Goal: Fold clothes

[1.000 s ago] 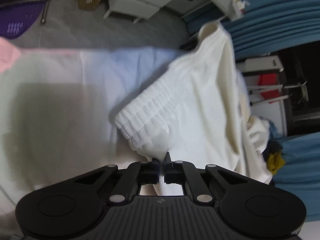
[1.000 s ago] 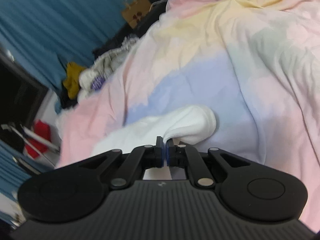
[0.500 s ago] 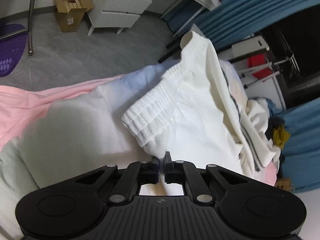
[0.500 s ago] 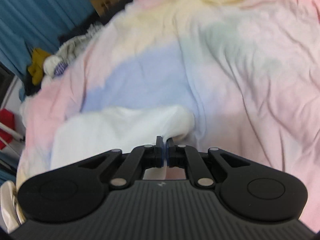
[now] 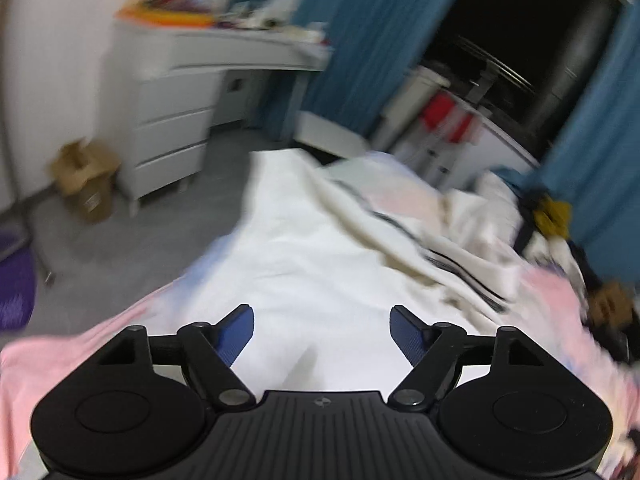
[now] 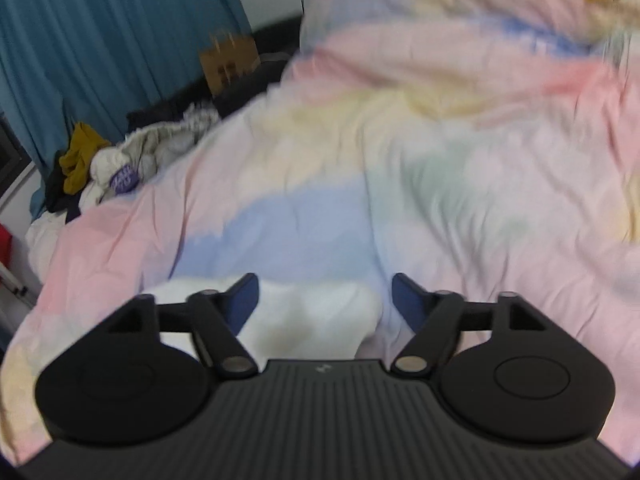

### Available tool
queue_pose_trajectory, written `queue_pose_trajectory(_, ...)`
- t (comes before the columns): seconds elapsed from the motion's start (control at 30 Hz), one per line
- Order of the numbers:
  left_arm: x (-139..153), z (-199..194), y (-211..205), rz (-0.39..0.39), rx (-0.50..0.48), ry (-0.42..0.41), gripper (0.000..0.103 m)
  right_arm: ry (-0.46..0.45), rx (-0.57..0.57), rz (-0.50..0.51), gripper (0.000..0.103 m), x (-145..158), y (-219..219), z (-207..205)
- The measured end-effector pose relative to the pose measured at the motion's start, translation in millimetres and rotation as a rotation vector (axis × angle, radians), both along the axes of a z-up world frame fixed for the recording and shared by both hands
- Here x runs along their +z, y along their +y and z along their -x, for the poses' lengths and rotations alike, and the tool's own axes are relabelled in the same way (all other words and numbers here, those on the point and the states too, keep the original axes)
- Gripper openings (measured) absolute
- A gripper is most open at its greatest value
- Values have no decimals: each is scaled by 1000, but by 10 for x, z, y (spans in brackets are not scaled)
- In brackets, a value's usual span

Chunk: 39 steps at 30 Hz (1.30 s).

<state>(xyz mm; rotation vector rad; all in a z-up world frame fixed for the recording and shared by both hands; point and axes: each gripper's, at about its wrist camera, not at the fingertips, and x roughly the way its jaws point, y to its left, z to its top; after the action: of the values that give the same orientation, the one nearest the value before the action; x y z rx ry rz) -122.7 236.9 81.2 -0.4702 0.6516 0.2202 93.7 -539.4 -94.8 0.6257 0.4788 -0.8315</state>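
Note:
A white garment (image 5: 312, 256) lies spread flat on the pastel bedspread (image 6: 440, 184), stretching away from my left gripper (image 5: 322, 330). That gripper is open and empty just above the garment's near edge. In the right wrist view a corner of the same white garment (image 6: 316, 316) lies on the bedspread between the fingers of my right gripper (image 6: 325, 300), which is open and holds nothing. A cream garment with dark stripes (image 5: 404, 232) lies crumpled to the right of the white one.
A pile of clothes (image 6: 120, 160) with a mustard piece sits at the bed's far edge by blue curtains (image 6: 100, 40). White drawers (image 5: 168, 120) and a cardboard box (image 5: 84, 192) stand on the grey floor to the left. A brown paper bag (image 6: 230, 60) stands behind the bed.
Both grippers have opened and let go of the white garment, which now lies flat on the bed. Both cameras have tilted up and pulled back.

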Motion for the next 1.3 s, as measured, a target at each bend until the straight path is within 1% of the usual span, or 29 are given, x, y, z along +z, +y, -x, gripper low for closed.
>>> queue_pose_trajectory(0.1, 100, -391, -435, -40, -104, -16, 79, -40, 8, 55, 75, 124, 86, 33)
queue_pose_trajectory(0.17, 125, -738, -733, -62, -171, -19, 80, -70, 47, 85, 75, 207, 194, 28)
queue_pose_trajectory(0.27, 132, -1349, -1175, -115, -240, -6, 80, -116, 181, 122, 75, 318, 506, -29)
queue_pose_trajectory(0.33, 106, -1839, -1439, -152, -289, 13, 80, -157, 281, 121, 75, 355, 758, -74)
queue_pose_trajectory(0.4, 85, -2347, -1718, -195, -349, 35, 80, -195, 380, 96, 75, 358, 999, -112)
queue_pose_trajectory(0.43, 61, -2587, -1827, -203, -368, 38, 80, -209, 422, 92, 75, 349, 1124, -135)
queue_pose_trajectory(0.47, 38, -2827, -1937, -212, -387, 42, 80, -221, 464, 109, 75, 330, 1259, -156)
queue_pose_trajectory(0.5, 14, -3068, -2047, -220, -406, 45, 80, -223, 497, 139, 75, 302, 1384, -191)
queue_pose_trajectory(0.57, -36, -3546, -2262, -239, -441, 53, 81, -178, 591, 188, 75, 221, 1631, -348)
queue_pose_trajectory(0.63, -140, -4015, -2428, -289, -452, 77, 81, -143, 681, 195, 75, 120, 1793, -535)
queue_pose_trajectory(0.7, -286, -4497, -2563, -330, -444, 117, 81, -129, 714, 190, 75, 29, 1871, -679)
queue_pose_trajectory(0.77, -451, -4886, -2638, -359, -428, 161, 80, -109, 724, 193, 75, -65, 1887, -824)
queue_pose_trajectory(0.8, -536, -5085, -2681, -385, -442, 177, 79, -93, 722, 187, 75, -108, 1890, -889)
queue_pose_trajectory(0.83, -604, -5266, -2740, -415, -446, 190, 79, -82, 726, 170, 75, -160, 1876, -957)
queue_pose_trajectory(0.9, -744, -5618, -2830, -446, -433, 223, 78, -74, 731, 131, 75, -251, 1868, -1034)
queue_pose_trajectory(0.97, -869, -5883, -2885, -457, -413, 256, 73, -60, 728, 102, 75, -324, 1838, -1093)
queue_pose_trajectory(1.0, -953, -6007, -2899, -475, -402, 279, 71, -57, 723, 92, 75, -365, 1850, -1090)
queue_pose_trajectory(1.1, -1184, -6142, -2968, -531, -430, 315, 40, -66, 699, 69, 75, -446, 1858, -1160)
queue_pose_trajectory(1.13, -1237, -6161, -2999, -548, -444, 323, 29, -63, 706, 72, 75, -462, 1879, -1189)
queue_pose_trajectory(1.17, -1184, -6089, -3042, -557, -461, 300, 22, -61, 715, 82, 75, -471, 1903, -1198)
queue_pose_trajectory(1.3, -970, -5804, -3217, -596, -525, 204, 15, -83, 720, 98, 75, -449, 1925, -1167)
